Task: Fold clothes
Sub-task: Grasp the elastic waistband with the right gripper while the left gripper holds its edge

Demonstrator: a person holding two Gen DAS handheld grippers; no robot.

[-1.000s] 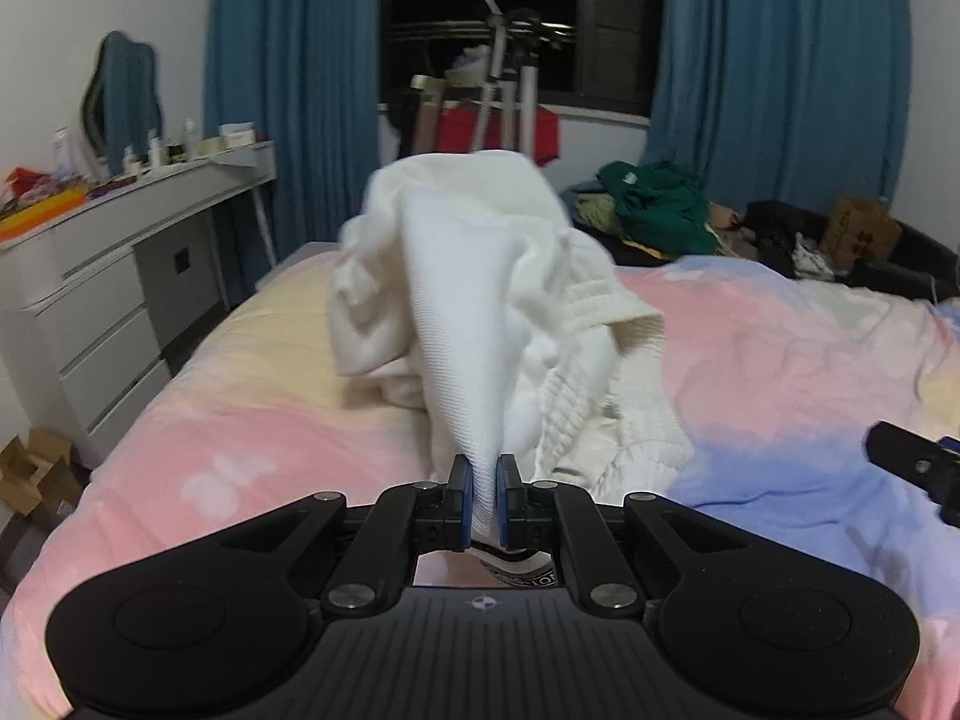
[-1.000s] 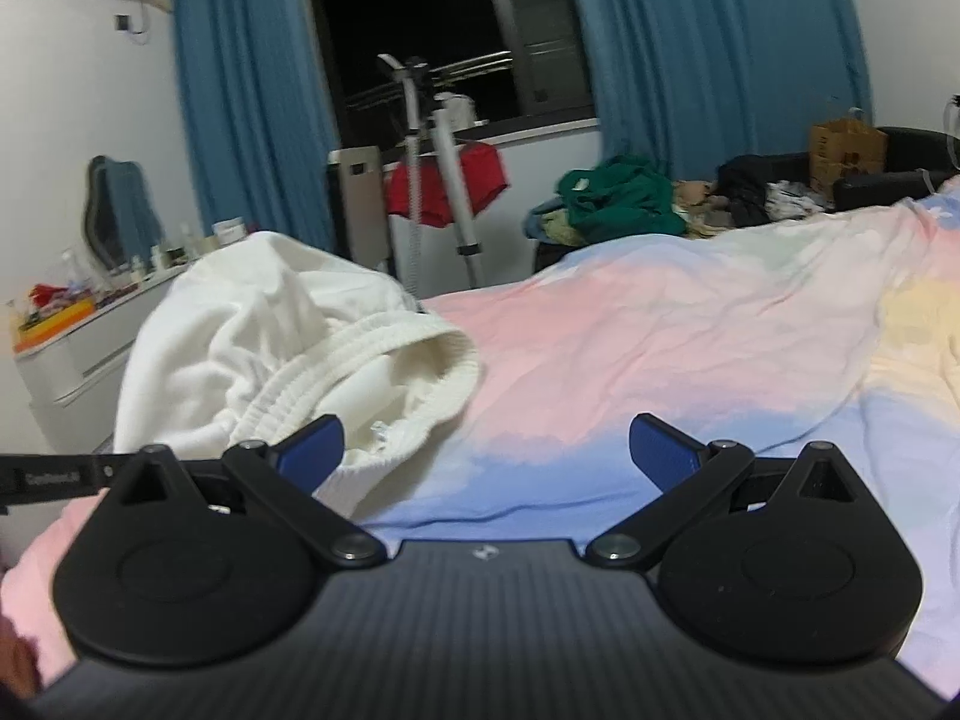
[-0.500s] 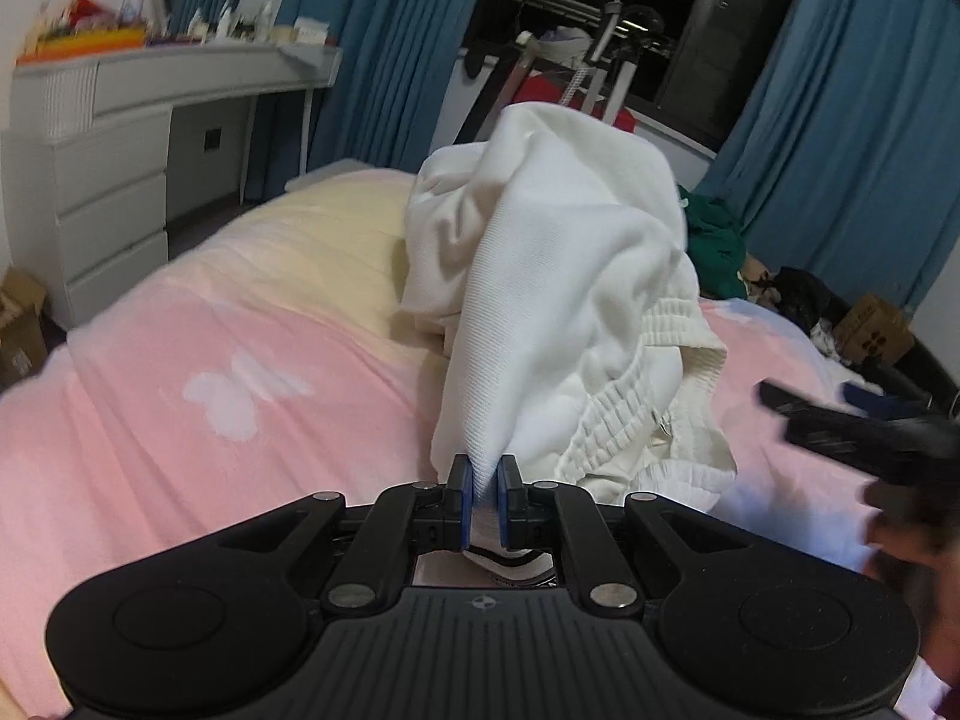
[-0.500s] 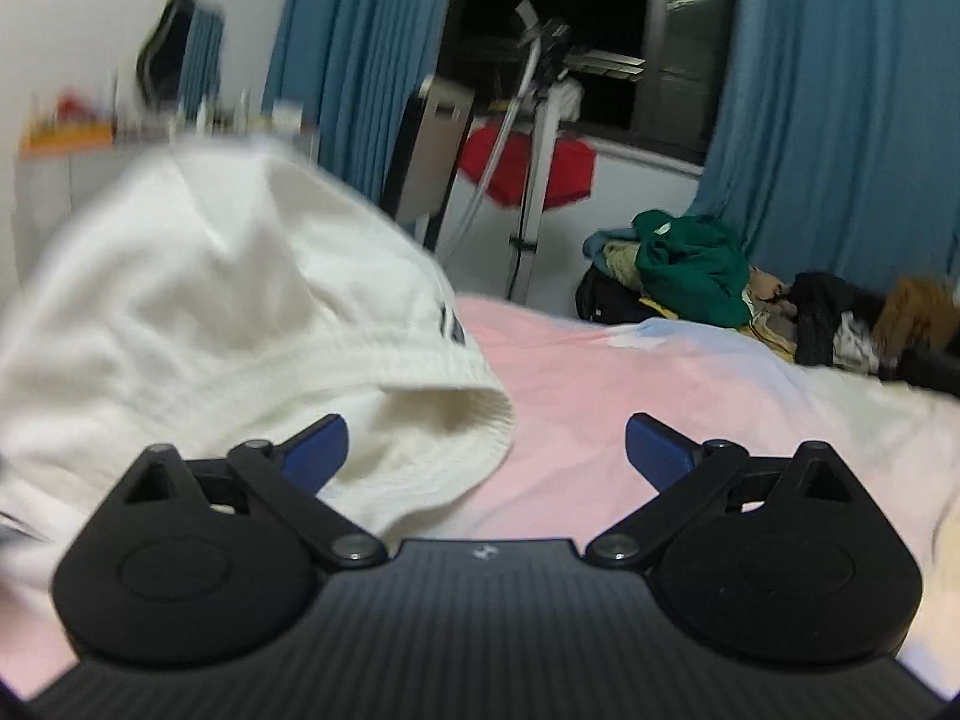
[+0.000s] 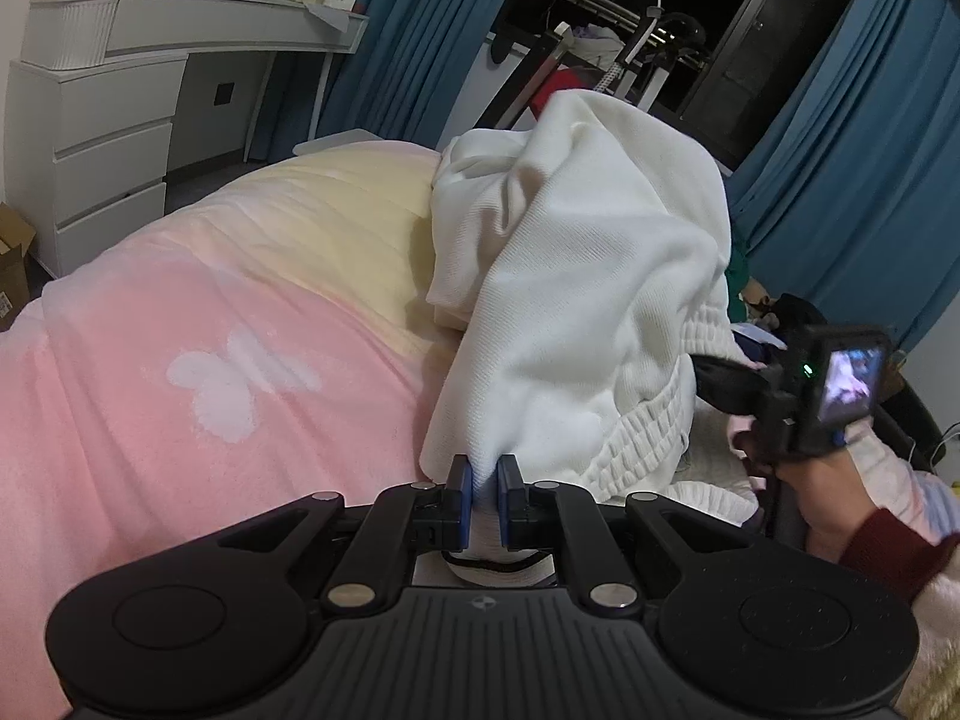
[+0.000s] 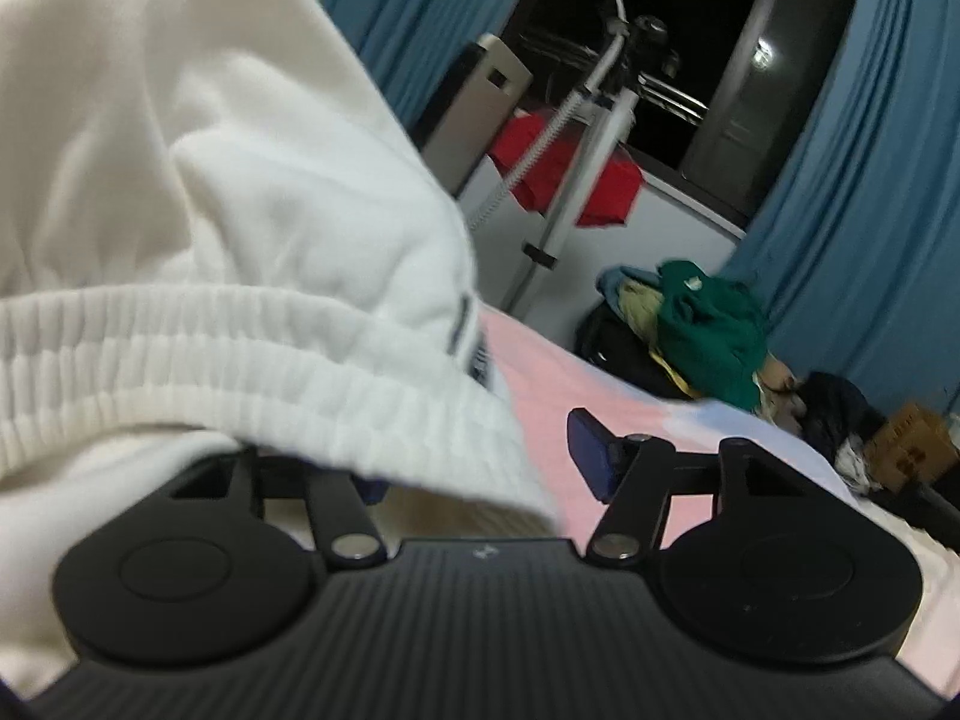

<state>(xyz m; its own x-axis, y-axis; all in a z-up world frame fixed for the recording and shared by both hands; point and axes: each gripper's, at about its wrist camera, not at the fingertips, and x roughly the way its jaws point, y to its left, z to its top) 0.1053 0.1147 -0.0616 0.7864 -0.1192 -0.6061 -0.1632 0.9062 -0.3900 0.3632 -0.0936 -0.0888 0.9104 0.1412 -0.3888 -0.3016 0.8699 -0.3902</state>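
A white garment [image 5: 576,300] with a ribbed elastic waistband hangs bunched above the pastel bedspread [image 5: 210,312]. My left gripper [image 5: 483,483] is shut on a fold of its fabric. My right gripper [image 6: 480,462] is open, and the waistband [image 6: 270,354] lies across its left finger, between the jaws; the right fingertip [image 6: 591,450] is bare. In the left wrist view the right gripper [image 5: 720,378] reaches into the garment's right side, held by a hand in a dark red sleeve.
A white dresser [image 5: 102,114] stands left of the bed. Blue curtains [image 6: 858,192], a dark window and a drying rack with a red cloth [image 6: 564,180] are behind. A pile of green and dark clothes [image 6: 702,324] and a cardboard box [image 6: 912,450] lie at the far right.
My right gripper has moved left into the garment, and the waistband now drapes over its left finger. My left gripper has kept its hold and tilted its view leftward.
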